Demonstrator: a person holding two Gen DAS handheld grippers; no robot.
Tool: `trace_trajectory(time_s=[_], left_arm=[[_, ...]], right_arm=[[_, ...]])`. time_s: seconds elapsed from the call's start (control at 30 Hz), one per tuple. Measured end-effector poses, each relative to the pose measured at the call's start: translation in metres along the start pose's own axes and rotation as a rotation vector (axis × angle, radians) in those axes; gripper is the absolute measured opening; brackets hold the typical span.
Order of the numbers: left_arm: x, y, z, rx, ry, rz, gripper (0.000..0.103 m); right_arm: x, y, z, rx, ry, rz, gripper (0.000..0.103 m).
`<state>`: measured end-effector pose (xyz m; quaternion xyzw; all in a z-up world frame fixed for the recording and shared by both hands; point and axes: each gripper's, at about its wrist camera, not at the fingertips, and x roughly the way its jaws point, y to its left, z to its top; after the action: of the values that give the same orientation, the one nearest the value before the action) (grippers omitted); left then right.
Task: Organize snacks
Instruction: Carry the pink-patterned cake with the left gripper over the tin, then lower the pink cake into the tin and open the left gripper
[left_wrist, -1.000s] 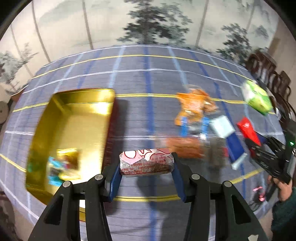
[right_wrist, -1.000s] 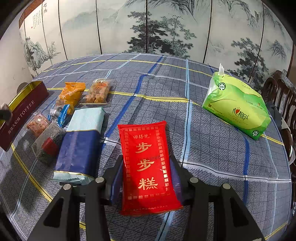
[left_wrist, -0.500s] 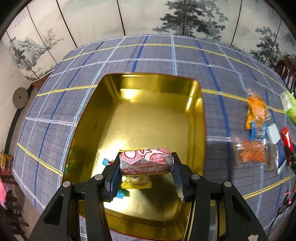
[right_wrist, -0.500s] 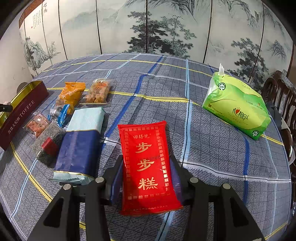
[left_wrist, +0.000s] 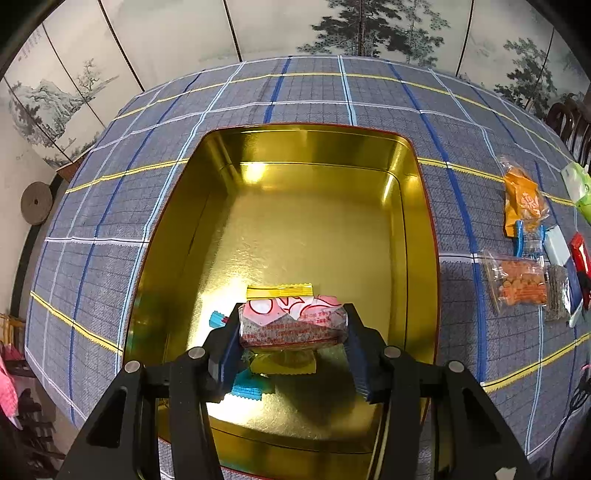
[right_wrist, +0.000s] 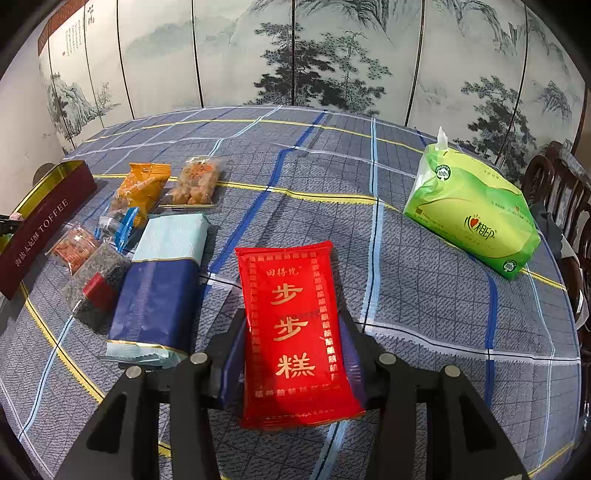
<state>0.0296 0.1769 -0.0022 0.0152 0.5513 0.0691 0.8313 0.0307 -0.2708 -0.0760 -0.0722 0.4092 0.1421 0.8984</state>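
Because it belongs in the tin, the left gripper hangs there, fingers clamped on a pink snack; the right gripper's fingers flank a red pack, grip uncertain.

left gripper: black angular arms, blue ribbed finger pads, round silver screws, lower frame
right gripper: same black arms, blue pads, silver screws, lower frame

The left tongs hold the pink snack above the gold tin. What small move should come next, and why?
Probably lower a little and open the left tongs. They grip the pink snack over the gold tin, just above the yellow packet already inside, so a short release should land it there.
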Motion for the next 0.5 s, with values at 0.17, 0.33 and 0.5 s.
trace_trajectory(time_s=[0.17, 0.33, 0.5], left_arm=[[0.0007, -0.0013, -0.0006, 0.002, -0.003, 0.001, 0.048], [0.0004, -0.0026, -0.0003, -0.001, -0.001, -0.009, 0.054], [-0.0002, -0.0027, -0.0010, -0.006, 0.008, -0.016, 0.060]], right_arm=[[0.0002, -0.0003, -0.0002, -0.001, 0.000, -0.001, 0.048], [-0.0004, -0.0008, -0.0004, -0.002, -0.001, -0.003, 0.048], [-0.0007, -0.0014, -0.0004, -0.003, -0.002, -0.008, 0.047]])
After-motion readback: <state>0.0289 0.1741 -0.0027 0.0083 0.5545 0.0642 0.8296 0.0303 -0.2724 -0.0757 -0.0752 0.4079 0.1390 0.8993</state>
